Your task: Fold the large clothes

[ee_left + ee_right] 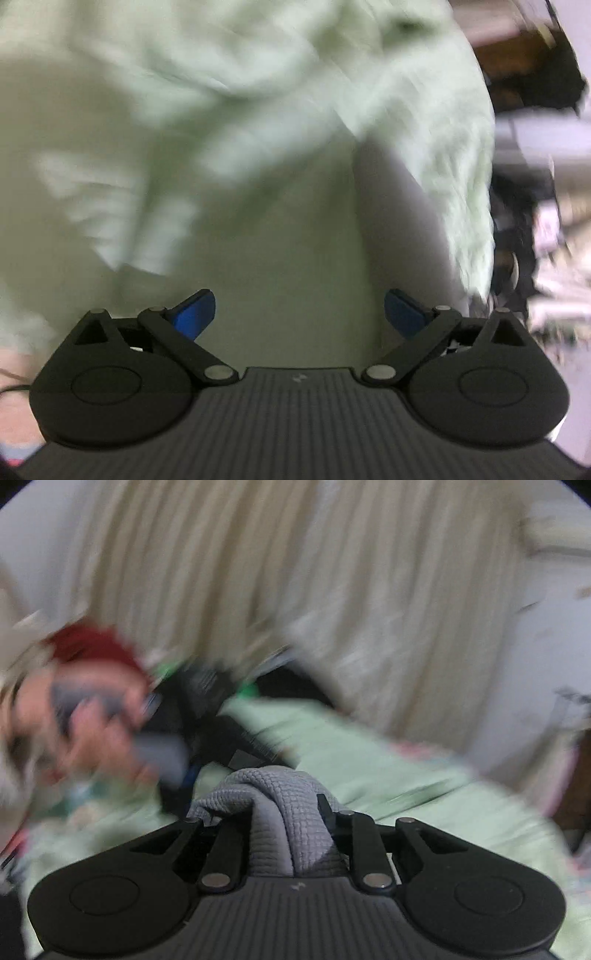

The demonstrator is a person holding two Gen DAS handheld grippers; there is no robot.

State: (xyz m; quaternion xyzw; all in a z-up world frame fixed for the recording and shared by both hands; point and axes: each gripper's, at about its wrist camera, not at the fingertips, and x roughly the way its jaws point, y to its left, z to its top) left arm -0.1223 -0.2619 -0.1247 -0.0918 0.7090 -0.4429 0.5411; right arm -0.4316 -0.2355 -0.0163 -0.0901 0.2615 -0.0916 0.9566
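Note:
In the right wrist view my right gripper (288,812) is shut on a bunched fold of grey waffle-knit garment (284,805), which fills the gap between the jaws and hides the pads. Beyond it, blurred, a hand holds the left gripper (173,716) over a pale green bedsheet (351,760). In the left wrist view my left gripper (300,314) is open and empty, its blue pads (194,314) wide apart above the pale green sheet (258,166). No garment shows in that view.
Cream curtains (295,572) hang behind the bed. A dark cluttered area (535,184) lies past the sheet's right edge in the left wrist view. Both views are motion-blurred.

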